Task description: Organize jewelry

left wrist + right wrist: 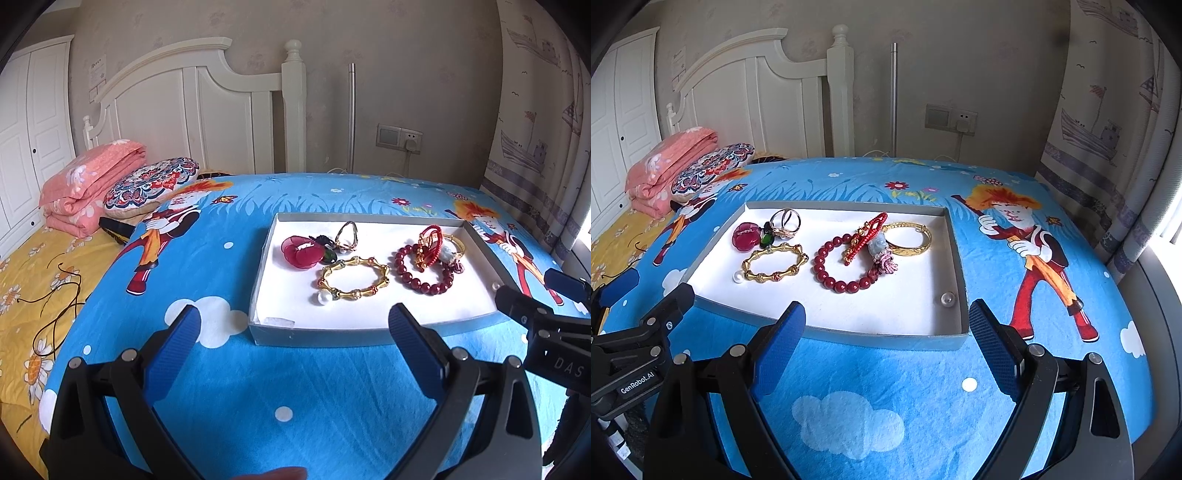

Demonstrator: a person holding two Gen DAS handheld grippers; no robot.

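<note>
Both grippers hover low with jaws spread wide and nothing between them: the left gripper (295, 328) and the right gripper (886, 325) face a blue cartoon-print bed cover (886, 387). On it sits a shallow grey tray (849, 338) with a white floor. Inside lie a dark red bead bracelet (846, 266), a gold bamboo-link bracelet (775, 262), a plain gold bangle (910, 242), a red flower brooch (301, 251) and a small clear bead (947, 299) alone in the near right corner.

Shallow grey tray (960, 273), white-lined, centre frame, holds: red flower brooch (746, 236), gold segmented bracelet (775, 263), dark-red bead bracelet (842, 266), gold bangle (912, 240). Loose pearl (738, 277) lies beside the segmented bracelet.
</note>
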